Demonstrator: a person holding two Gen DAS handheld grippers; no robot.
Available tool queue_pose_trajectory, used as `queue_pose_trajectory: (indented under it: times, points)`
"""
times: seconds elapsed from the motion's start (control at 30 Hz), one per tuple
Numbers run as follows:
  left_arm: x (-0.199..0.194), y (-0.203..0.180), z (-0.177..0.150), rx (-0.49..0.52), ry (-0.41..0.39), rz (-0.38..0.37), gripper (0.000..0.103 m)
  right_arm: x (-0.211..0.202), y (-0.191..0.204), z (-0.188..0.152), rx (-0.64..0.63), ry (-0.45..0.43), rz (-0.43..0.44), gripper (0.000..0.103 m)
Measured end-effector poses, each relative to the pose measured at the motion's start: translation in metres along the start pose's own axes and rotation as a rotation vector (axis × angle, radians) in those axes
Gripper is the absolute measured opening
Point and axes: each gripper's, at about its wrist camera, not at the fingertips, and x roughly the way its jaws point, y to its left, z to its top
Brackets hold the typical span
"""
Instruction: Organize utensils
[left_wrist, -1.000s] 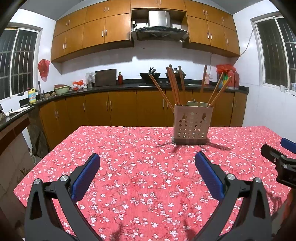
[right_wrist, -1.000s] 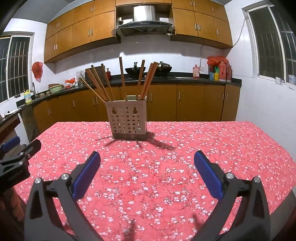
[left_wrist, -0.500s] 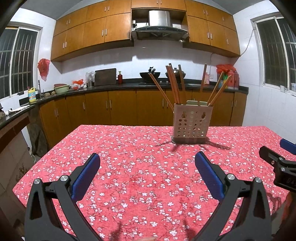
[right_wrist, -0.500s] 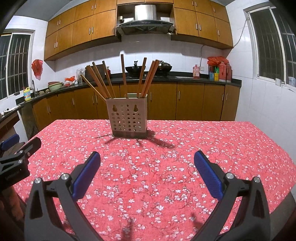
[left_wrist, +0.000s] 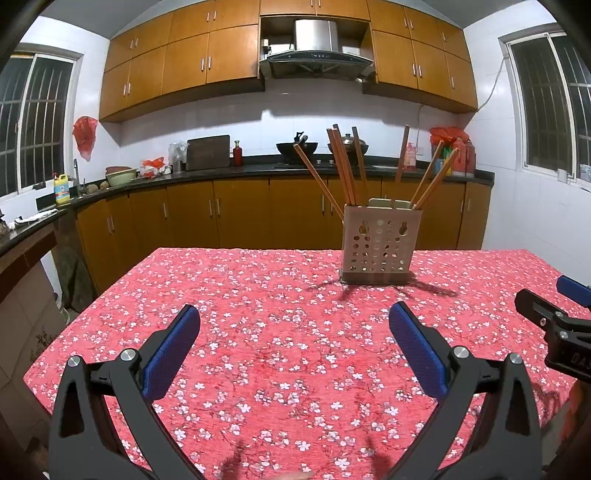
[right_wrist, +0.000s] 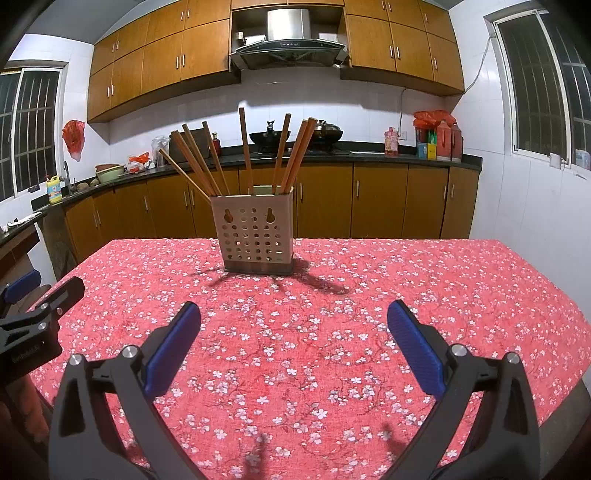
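A beige perforated utensil holder stands upright toward the far side of a table covered by a red floral tablecloth. Wooden chopsticks rise out of the holder, fanned apart and leaning to both sides. The holder casts dark spiky shadows on the cloth around its base. The right gripper hangs above the near part of the table, its blue-padded jaws spread wide with nothing between them, well apart from the holder. The left gripper hangs likewise, jaws wide and empty, with the holder ahead and to its right. Behind the table run brown cabinets under a dark countertop.
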Motion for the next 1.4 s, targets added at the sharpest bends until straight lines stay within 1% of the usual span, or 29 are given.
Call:
queue_pose_trajectory:
  times: [1.4]
  points:
    - [0.0033,-0.0004,-0.0043,-0.005,0.01,-0.001,0.101,0.0014,0.0026,-0.0034,0.003,0.006,0.003,0.099]
